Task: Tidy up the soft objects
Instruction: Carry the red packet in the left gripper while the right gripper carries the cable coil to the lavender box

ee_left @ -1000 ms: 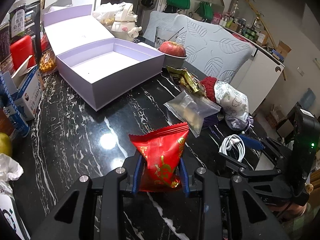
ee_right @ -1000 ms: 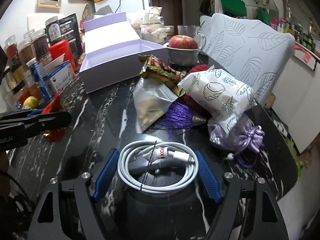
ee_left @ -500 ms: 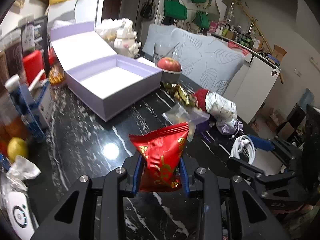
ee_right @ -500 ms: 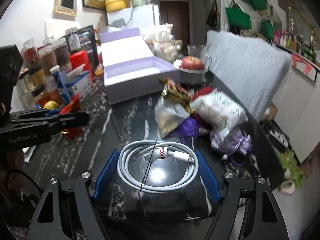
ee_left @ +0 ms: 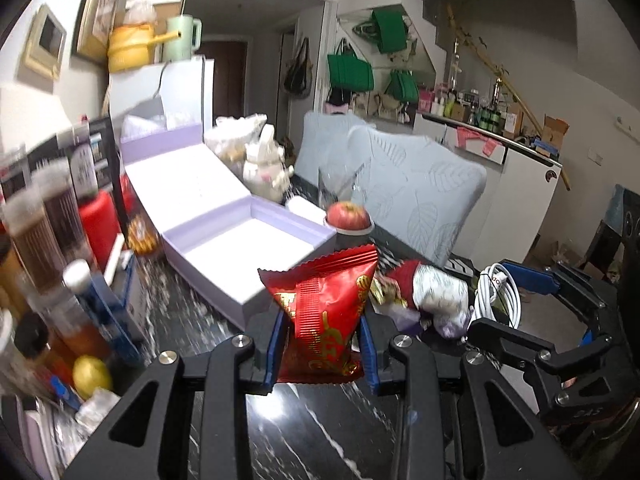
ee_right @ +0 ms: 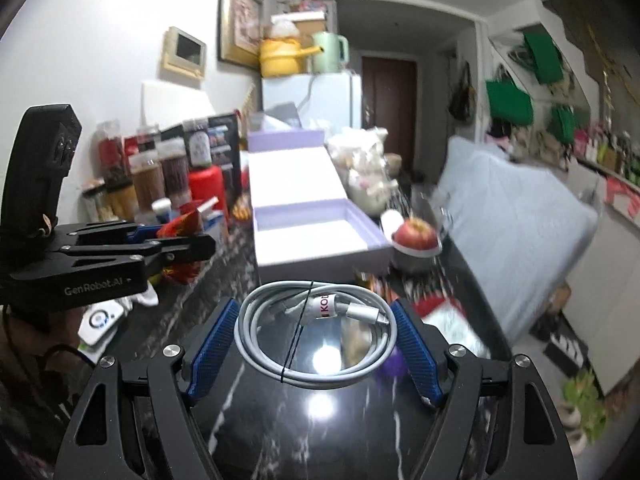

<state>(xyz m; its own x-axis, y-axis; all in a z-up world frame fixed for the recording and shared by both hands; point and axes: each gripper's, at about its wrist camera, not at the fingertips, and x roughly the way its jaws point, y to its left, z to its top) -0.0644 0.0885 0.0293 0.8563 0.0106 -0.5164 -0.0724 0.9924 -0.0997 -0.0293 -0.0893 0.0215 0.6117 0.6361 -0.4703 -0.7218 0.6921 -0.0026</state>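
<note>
My left gripper point(ee_left: 323, 354) is shut on a red snack packet point(ee_left: 326, 312) and holds it above the black marble table point(ee_left: 312, 432). The packet also shows in the right wrist view point(ee_right: 182, 226). My right gripper point(ee_right: 316, 346) is shut on a coiled white cable point(ee_right: 316, 340), held above the table; the cable also shows in the left wrist view point(ee_left: 498, 300). An open lilac box point(ee_left: 248, 248) stands ahead, empty inside, also in the right wrist view point(ee_right: 316, 236). A pile of soft pouches and snack bags point(ee_left: 420, 296) lies to the right.
A red apple in a bowl point(ee_left: 348, 216) stands behind the box. Jars, a red can point(ee_left: 98, 224), blue cartons and a lemon point(ee_left: 92, 376) crowd the left edge. A leaf-print chair back point(ee_left: 416, 204) stands at the table's right side.
Both grippers have risen well above the table and tilted up, carrying the red packet and the cable. The box and pile now sit lower and farther in both views.
</note>
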